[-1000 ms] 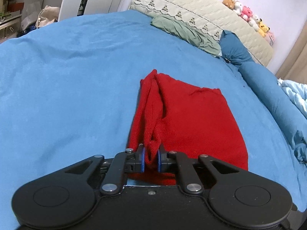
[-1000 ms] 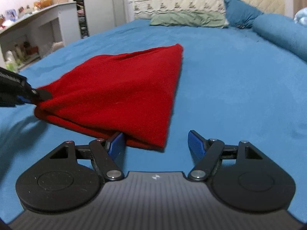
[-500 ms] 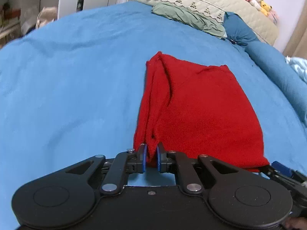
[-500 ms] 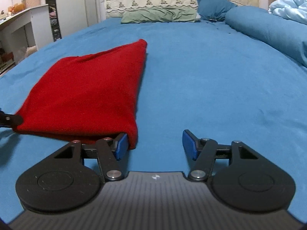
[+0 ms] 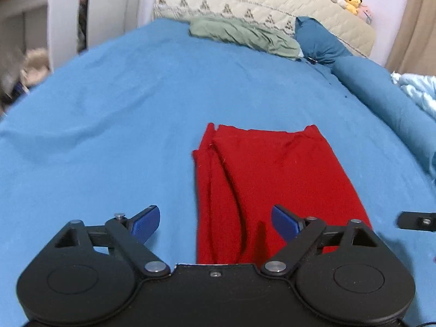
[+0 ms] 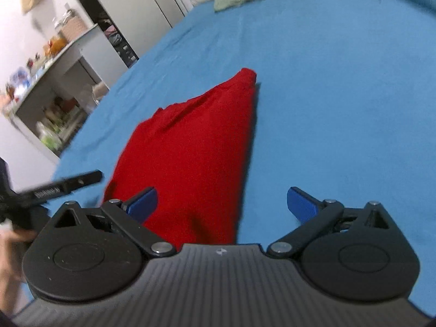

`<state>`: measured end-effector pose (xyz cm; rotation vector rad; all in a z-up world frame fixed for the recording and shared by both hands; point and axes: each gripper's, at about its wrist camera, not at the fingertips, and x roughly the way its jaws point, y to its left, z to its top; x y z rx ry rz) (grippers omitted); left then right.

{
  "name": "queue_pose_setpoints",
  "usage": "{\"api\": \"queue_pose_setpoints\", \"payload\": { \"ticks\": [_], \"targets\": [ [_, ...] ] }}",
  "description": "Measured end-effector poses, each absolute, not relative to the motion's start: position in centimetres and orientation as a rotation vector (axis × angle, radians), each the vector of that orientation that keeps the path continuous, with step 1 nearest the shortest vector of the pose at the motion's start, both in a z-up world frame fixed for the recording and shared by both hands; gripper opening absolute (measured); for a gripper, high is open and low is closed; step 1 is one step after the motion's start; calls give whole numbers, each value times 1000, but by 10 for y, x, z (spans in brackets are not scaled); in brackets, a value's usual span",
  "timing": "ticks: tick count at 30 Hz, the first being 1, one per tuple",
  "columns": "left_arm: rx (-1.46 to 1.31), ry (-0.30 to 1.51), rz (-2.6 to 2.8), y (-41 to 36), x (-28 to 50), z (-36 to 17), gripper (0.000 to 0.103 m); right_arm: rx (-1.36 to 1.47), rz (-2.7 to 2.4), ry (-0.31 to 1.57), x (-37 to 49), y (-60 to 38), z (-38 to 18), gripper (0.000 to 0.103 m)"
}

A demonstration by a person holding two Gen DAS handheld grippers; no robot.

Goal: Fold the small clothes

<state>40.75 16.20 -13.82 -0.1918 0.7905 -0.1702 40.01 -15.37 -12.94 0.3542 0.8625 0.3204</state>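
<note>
Left gripper point(image 5: 215, 224): your jaws stand wide apart and hold nothing; the blue pads hang low over the near left edge of the red garment point(image 5: 272, 185).

Bed point(image 5: 109, 136): the blue sheet carries everything here, with shallow wrinkles on its left half.

Red garment: it lies flat on the bed in a narrow, roughly rectangular shape, layers stacked, with long ridges running along its left side and one small peak of cloth standing up near your left jaws.

Right gripper point(image 6: 222, 203): your jaws are likewise spread and empty; the left pad sits over the garment's near end, the right pad over bare sheet.

Background: a green pillow point(image 5: 242, 36) and a dark blue bolster point(image 5: 381, 95) rest near the headboard, well apart from the garment.

Stage, as judged: the fold looks laid down and let go; smoothing or one more fold probably remains.

Risk one: the raised peak and side ridges could set as creases if you press down without flattening them.

Risk two: closing on only the top layer would peel the stack apart and undo the fold.

Risk three: the right view is blurred, so a hasty sweep could drag the near corner askew.
</note>
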Motion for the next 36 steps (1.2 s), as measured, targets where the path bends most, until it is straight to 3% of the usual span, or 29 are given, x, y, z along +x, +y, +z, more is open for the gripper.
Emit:
{"api": "queue_pose_setpoints", "payload": {
  "ticks": [10,12,13,14,16,17,20,29,36],
  "targets": [
    [-300,890,-267,165,455,-171,82,403,339,912,451,-134,-177,102],
    [-306,893,-265,162,456,-173,72,393,367,906,455,-129,-177,83],
    [-298,905,-271,157,457,-173,65,408,395,915,457,-127,-177,63],
    [-303,912,-291,155,457,-171,43,406,385,910,457,-125,-175,58],
    [-305,922,-283,150,457,-164,37,404,392,892,453,-123,-167,43],
    [-294,921,-277,146,455,-160,32,414,386,883,451,-123,-163,40],
    [-298,889,-284,139,440,-138,28,437,403,836,434,-127,-140,38],
    [-344,802,-477,86,326,-81,27,477,437,759,315,-197,-77,37],
    [-245,883,-504,24,251,-130,28,471,320,831,221,-245,-121,39]
  ]
}}
